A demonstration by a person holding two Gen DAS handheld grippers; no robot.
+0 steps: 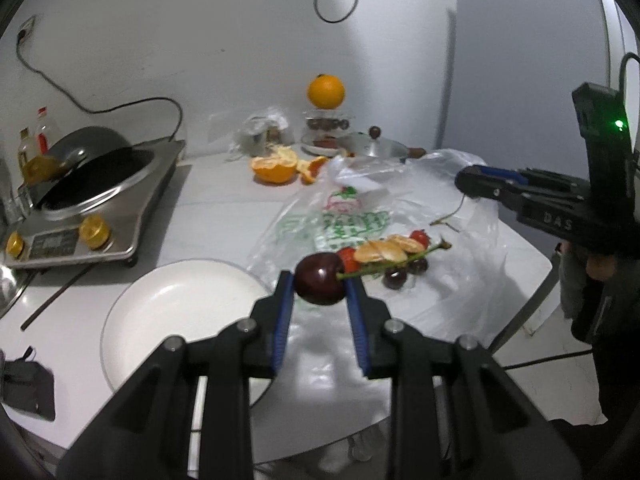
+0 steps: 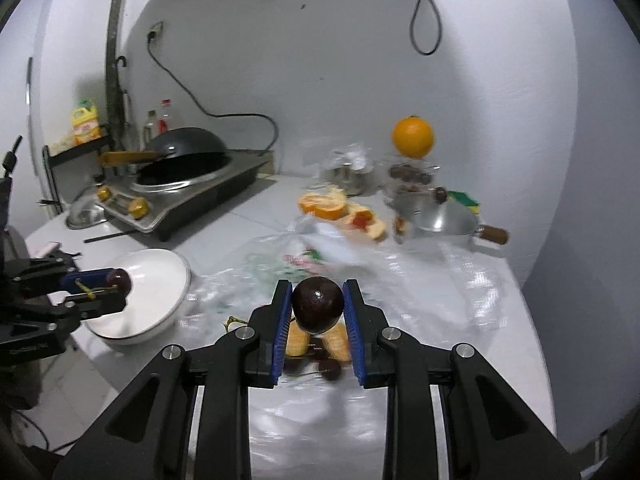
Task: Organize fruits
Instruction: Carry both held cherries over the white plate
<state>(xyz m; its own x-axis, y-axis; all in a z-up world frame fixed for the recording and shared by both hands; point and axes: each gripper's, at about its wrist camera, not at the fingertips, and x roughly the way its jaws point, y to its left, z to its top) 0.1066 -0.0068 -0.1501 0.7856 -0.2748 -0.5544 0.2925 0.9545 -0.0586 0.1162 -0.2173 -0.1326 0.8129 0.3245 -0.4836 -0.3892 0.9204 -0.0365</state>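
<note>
Cherries are in both sets of tongs. My left gripper (image 1: pixel 320 286) is clenched on a dark cherry (image 1: pixel 320 283) whose green stem points off toward the right, and I hold it above the counter, just right of the white plate (image 1: pixel 176 312). From the right wrist view I see that same left gripper (image 2: pixel 114 290) out to my left, over the plate's (image 2: pixel 160 280) near rim, with the cherry (image 2: pixel 120 281) at its tips. My right gripper (image 2: pixel 318 304) is clamped on a second dark cherry (image 2: pixel 318 304), raised over the clear plastic bag (image 2: pixel 420 280); I cannot see any stem on this one. Below and behind that cherry, the loose fruit pile (image 2: pixel 316 344) is mostly hidden by my own blue pads and badly blurred, so I can only make out orange segments and a few dark round shapes. The left view shows the pile (image 1: pixel 394 256) better: orange segments, small red fruits and dark cherries lying on the printed bag (image 1: pixel 352 224) just beyond my left tips. The right gripper (image 1: pixel 466 184) appears there side-on at far right, its tips too dark for me to see what it grips. Farther ahead sits a peeled orange (image 1: pixel 276 166), and a whole orange (image 1: pixel 325 91) rests atop a small stand.
</note>
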